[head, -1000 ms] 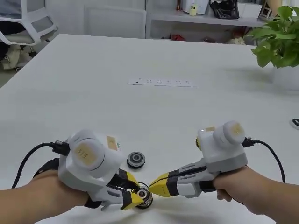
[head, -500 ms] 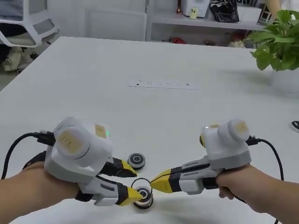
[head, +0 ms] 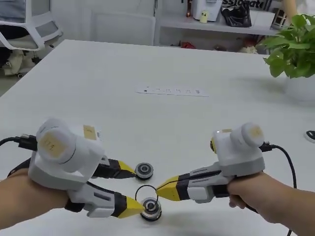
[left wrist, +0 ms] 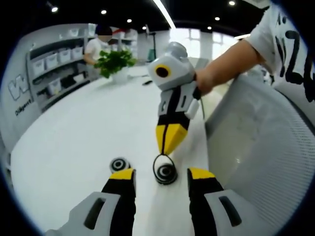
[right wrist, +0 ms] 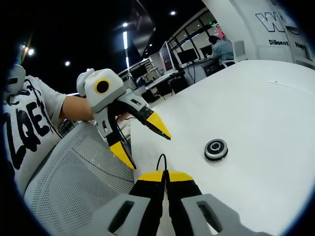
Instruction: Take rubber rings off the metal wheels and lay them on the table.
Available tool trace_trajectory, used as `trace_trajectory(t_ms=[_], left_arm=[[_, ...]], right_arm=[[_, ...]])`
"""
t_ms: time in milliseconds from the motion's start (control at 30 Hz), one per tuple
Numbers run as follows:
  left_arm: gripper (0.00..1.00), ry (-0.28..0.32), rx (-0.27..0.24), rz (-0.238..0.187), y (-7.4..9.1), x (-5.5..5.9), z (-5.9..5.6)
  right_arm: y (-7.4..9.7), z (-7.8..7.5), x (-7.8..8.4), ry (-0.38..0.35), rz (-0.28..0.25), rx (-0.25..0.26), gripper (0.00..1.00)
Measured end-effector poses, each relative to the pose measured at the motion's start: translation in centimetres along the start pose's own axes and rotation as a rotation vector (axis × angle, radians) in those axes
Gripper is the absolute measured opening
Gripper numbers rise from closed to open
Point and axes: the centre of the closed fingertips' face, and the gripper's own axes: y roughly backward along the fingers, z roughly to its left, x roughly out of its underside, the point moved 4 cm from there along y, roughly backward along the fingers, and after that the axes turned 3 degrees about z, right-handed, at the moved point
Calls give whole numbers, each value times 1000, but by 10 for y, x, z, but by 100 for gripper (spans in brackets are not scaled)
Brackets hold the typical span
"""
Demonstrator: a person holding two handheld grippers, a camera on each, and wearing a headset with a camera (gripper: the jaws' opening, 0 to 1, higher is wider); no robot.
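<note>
Right gripper (head: 160, 189): its yellow-tipped black jaws are pressed together on one strand of the thin black rubber ring (left wrist: 155, 160). We judge this fingertip grip is chosen to draw the loop away without catching metal.
Thin black rubber ring: a slack loop hanging from those tips, just above the small round near metal wheel (head: 151, 208). Its lower edge meets the wheel's top, and we cannot tell whether it has come free.
Left gripper (head: 134, 188): its jaws are spread and hold nothing. In the left gripper view they straddle the near metal wheel, one tip just beside its rim, placed, we judge, to keep the wheel from following the ring.
Near metal wheel: it lies flat on the white table (head: 162, 128), between the two grippers.
Second metal wheel (head: 143, 170): it lies flat just beyond, near the left gripper's other jaw. We take the dark band around it for a ring not yet removed.
Stage: we judge the first ring nearly off, with laying it down yet to come.
Wall lettering (right wrist: 280, 43): we read "Diligent", then a word cut off at "Happ", below a large "W".
White shirt (right wrist: 24, 128): large dark letters, cropped, which we leave unread.
White power strip (head: 171, 90): its markings are too small to read.
</note>
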Motion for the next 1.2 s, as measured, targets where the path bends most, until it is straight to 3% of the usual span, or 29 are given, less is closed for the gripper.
trace_trajectory(t_ms=[667, 1200], left_arm=[[49, 46, -60, -58, 27, 5, 10], [48, 78, -85, -49, 40, 18, 15]], right_arm=[[-12, 3, -15, 12, 2, -11, 0], [-28, -3, -18, 4, 13, -4, 0]])
